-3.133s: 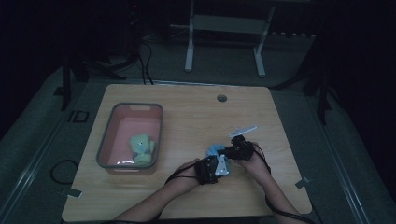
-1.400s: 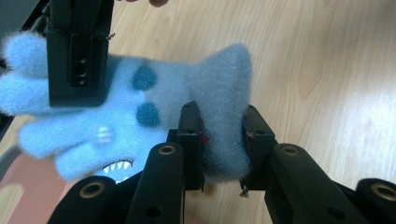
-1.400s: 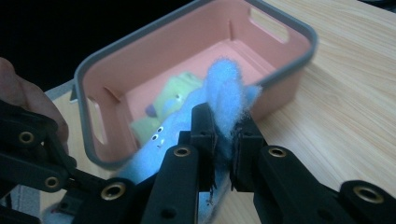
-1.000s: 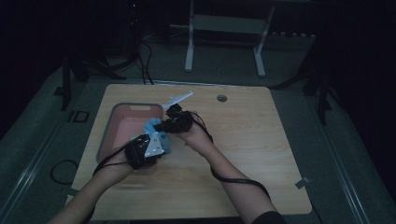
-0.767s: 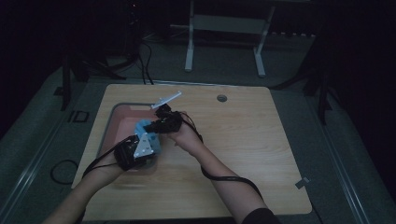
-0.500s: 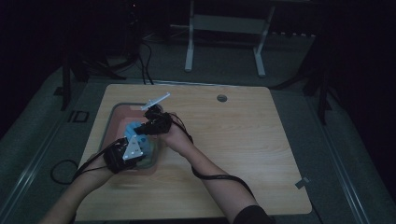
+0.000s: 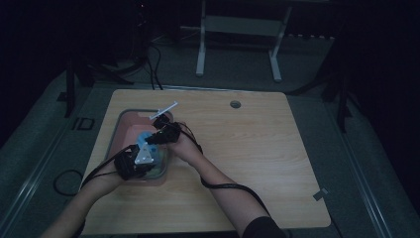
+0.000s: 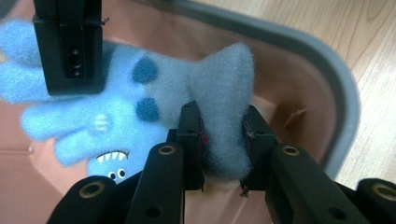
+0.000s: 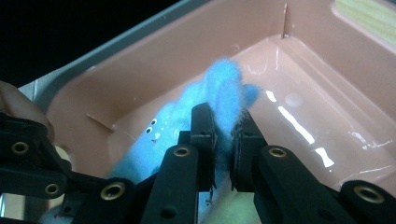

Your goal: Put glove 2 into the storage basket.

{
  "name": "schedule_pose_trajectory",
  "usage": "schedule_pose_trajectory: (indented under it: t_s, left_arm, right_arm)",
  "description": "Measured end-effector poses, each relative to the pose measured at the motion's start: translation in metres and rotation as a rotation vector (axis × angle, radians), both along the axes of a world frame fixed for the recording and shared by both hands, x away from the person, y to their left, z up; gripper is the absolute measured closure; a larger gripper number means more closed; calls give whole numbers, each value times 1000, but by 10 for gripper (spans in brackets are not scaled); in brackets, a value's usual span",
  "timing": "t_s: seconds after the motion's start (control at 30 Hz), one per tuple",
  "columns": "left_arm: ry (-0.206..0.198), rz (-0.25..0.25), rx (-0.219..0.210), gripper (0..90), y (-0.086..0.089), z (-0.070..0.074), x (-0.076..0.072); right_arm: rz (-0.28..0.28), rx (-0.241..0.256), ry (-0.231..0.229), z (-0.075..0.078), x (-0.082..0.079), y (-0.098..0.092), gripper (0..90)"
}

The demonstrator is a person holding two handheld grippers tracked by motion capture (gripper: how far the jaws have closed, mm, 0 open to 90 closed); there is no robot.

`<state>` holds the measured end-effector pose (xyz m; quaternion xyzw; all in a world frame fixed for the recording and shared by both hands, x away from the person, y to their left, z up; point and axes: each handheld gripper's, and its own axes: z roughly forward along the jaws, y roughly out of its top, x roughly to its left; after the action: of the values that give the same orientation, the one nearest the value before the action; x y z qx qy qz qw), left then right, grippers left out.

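Note:
A blue plush toy with dark spots, small eyes and a toothy mouth hangs inside the pink tub. My left gripper is shut on a grey-blue limb of the toy. My right gripper is shut on a bright blue limb of the same toy, over the tub's floor. In the high view both grippers, left and right, meet over the tub at the table's left, with the toy stretched between them.
The pink tub has a grey rim and glossy inner walls. Something pale green lies in the tub near its front. The wooden table stretches to the right, with a round cable hole at the back.
Both grippers carried the blue toy from the table's right-centre leftward to the tub, and over the last second lowered it into the tub.

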<state>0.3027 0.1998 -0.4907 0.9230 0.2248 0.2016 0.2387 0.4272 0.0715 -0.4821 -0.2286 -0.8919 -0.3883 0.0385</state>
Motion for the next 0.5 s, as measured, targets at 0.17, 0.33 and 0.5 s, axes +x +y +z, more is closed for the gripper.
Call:
schedule_pose_trajectory:
  t_s: [0.17,0.33,0.5]
  left_arm:
    - [35,-13,-10,743,2,-5,7]
    - [55,-14,-14,741,3,-7,11]
    - [74,-8,-7,716,2,-7,14]
  right_arm:
    - [-7,-21,1,-7,2,2,816]
    - [-13,-24,0,-7,1,1,807]
    - [-32,-31,-10,-6,3,-1,595]
